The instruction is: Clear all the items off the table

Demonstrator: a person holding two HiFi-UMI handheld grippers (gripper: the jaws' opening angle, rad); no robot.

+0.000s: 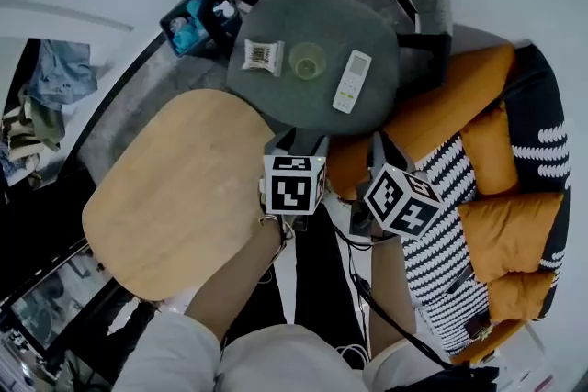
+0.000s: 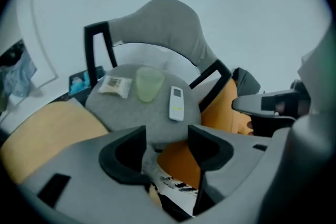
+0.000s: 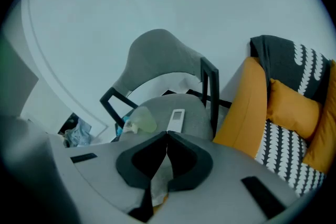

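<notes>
Items on grey table [image 1: 303, 110]: one packet [image 1: 263, 56], one cup [image 1: 308, 61], one remote [image 1: 352, 81]. Left gripper [image 2: 167, 136] spread, empty. Right gripper [image 3: 166, 136] pressed together

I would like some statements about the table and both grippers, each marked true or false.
1. The cup stands between the snack packet and the remote on the grey table. True.
2. The left gripper holds the remote. False: its jaws stand apart, empty; the remote lies on the grey table.
3. The right gripper has its jaws together. True.
4. The cup stands on the wooden table. False: it stands on the grey table.
</notes>
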